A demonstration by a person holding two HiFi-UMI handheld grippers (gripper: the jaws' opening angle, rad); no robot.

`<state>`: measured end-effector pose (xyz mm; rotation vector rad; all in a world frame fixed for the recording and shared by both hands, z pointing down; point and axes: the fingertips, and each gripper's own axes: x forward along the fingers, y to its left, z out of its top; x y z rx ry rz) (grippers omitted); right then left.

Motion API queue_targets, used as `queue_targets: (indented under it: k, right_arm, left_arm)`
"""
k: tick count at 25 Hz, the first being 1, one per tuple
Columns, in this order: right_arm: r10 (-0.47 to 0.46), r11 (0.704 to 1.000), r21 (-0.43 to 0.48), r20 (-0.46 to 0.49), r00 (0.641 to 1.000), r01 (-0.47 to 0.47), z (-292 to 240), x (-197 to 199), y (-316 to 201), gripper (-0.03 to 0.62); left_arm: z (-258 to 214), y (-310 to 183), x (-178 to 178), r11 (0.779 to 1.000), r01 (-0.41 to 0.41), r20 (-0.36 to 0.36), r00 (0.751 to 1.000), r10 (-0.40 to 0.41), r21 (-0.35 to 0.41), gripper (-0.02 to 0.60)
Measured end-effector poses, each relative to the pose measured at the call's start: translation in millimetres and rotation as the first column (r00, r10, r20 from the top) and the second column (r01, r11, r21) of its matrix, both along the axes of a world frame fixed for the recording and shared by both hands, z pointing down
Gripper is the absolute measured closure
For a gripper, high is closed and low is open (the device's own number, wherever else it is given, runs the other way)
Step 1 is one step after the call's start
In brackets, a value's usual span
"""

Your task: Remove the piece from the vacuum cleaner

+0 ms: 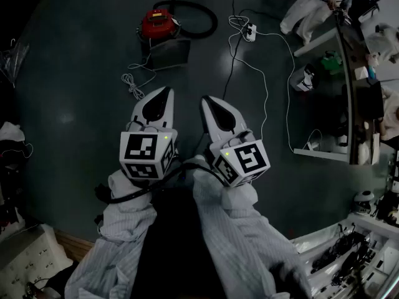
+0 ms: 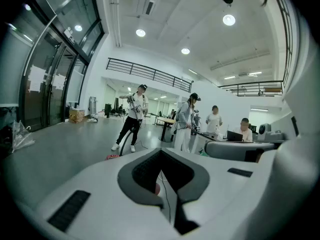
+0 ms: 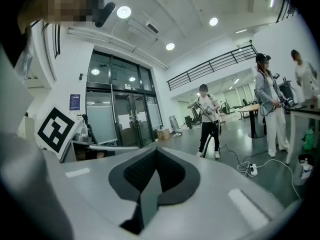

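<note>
The red vacuum cleaner (image 1: 157, 23) stands on the dark floor far ahead of me, with its black hose (image 1: 198, 18) looped to its right. A dark flat piece (image 1: 167, 53) lies against its near side. Both grippers hang side by side well short of it, above my lap. My left gripper (image 1: 166, 92) is shut with nothing in it, and so is my right gripper (image 1: 207, 100). In the left gripper view the jaws (image 2: 161, 156) are closed, and a sliver of the red vacuum cleaner (image 2: 112, 156) shows beyond them. The right gripper (image 3: 156, 156) points level across the room.
A white power strip (image 1: 249, 31) with trailing white cables lies right of the vacuum. A coiled white cord (image 1: 132, 85) lies on the floor near the left gripper. Tables (image 1: 324, 39) and cluttered shelves (image 1: 349, 254) line the right side. People (image 2: 131, 126) stand beyond the vacuum.
</note>
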<state>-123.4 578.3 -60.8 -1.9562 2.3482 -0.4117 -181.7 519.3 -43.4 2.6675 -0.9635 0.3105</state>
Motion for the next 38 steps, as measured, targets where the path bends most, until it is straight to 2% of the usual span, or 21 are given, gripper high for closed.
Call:
queue_targets:
  k: [14, 20, 26, 33, 38]
  right_arm:
    - [-0.019, 1.0, -0.012, -0.02, 1.0, 0.019, -0.9, -16.6, -13.1, 0.594]
    - [0.028, 1.0, -0.005, 0.011, 1.0, -0.028, 4.5, -14.4, -16.9, 0.592]
    - [0.021, 0.999, -0.041, 0.041, 0.999, -0.02, 23.6, -4.6, -32.6, 0.592]
    - [-0.038, 0.997, -0.069, 0.07, 0.997, 0.043, 45.4, 33.7, -103.1, 0.592]
    - [-0.097, 0.991, -0.081, 0.081, 0.992, 0.103, 53.1, 90.4, -189.6, 0.592]
  left_arm:
    - [-1.8, -13.0, -12.3, 1.0, 0.007, 0.01, 1.0, -0.007, -0.001, 0.578]
    - [10.0, -20.0, -17.4, 1.0, 0.005, 0.027, 1.0, -0.004, -0.019, 0.578]
    - [30.0, -33.2, -8.1, 0.999, 0.008, 0.053, 0.999, -0.006, -0.05, 0.578]
    - [52.5, -99.6, 27.6, 0.995, 0.061, 0.079, 0.995, -0.055, -0.074, 0.577]
    - [63.9, -183.2, 76.5, 0.988, 0.131, 0.106, 0.987, -0.122, -0.082, 0.578]
